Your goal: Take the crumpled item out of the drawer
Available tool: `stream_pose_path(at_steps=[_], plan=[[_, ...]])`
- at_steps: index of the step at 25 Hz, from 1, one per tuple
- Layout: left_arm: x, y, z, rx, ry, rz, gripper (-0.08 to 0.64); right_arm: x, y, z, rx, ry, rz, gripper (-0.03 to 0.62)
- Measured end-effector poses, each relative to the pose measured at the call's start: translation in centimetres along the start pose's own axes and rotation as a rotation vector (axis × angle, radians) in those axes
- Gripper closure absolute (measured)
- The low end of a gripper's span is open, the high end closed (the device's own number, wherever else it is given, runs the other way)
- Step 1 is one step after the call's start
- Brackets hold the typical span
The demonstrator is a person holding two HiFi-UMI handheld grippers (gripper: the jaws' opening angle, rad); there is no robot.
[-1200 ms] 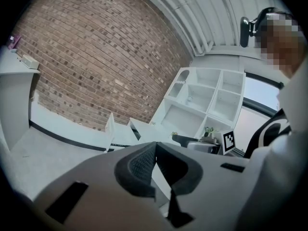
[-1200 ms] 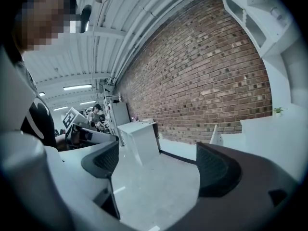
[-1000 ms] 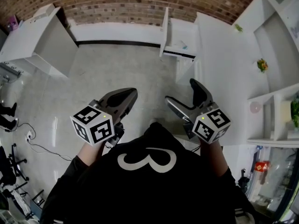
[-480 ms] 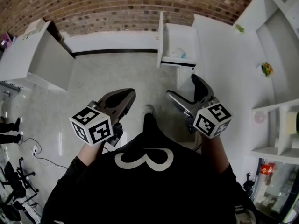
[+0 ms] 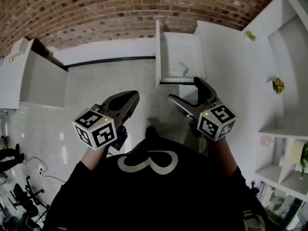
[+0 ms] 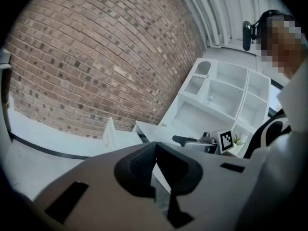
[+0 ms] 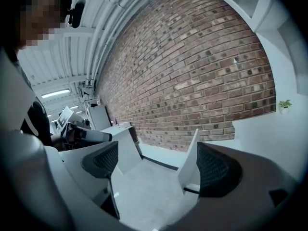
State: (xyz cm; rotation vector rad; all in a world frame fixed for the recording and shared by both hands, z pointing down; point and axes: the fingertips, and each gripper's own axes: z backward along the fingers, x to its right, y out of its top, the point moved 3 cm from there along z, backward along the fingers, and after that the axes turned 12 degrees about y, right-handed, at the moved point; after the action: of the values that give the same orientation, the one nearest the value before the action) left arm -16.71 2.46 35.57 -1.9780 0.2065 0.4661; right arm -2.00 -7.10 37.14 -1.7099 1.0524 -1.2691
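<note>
Facing the brick wall [image 5: 120,13], I am standing before the drawer [image 5: 175,44], which is hanging open out of the white cabinet [image 5: 226,47] and showing its whole inside to the head view. I am holding my right gripper [image 5: 185,91] just short of the drawer's near edge. Its jaws are gaping wide with nothing between them, and one side wall of the drawer is showing through the gap in the right gripper view. I am holding my left gripper [image 5: 127,100] well to the left of the drawer, over the floor, jaws pressed together on nothing. The crumpled item [image 5: 183,70], a small pale bluish scrap, is lying inside the drawer, close to that near edge.

I am judging this as the reach: nothing is grasped yet. The next move, as I am reading it, is calling for the right gripper to go forward over the near edge and down into the drawer, jaws wide enough to straddle the scrap before closing.
</note>
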Motion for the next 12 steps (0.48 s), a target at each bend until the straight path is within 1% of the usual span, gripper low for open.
stream_pose_path(at_steps=[6,12], plan=[[-2.2,3.3,-6.6,-0.041,-0.013,-0.006,0.557,6.3,1.2,-2.6,-0.048,-0.015,-0.035,0.097],[-2.9,4.9,-10.3,-0.057,-0.019,-0.037,0.557,10.5,0.7,-4.2,-0.09,-0.037,-0.05,0.097]])
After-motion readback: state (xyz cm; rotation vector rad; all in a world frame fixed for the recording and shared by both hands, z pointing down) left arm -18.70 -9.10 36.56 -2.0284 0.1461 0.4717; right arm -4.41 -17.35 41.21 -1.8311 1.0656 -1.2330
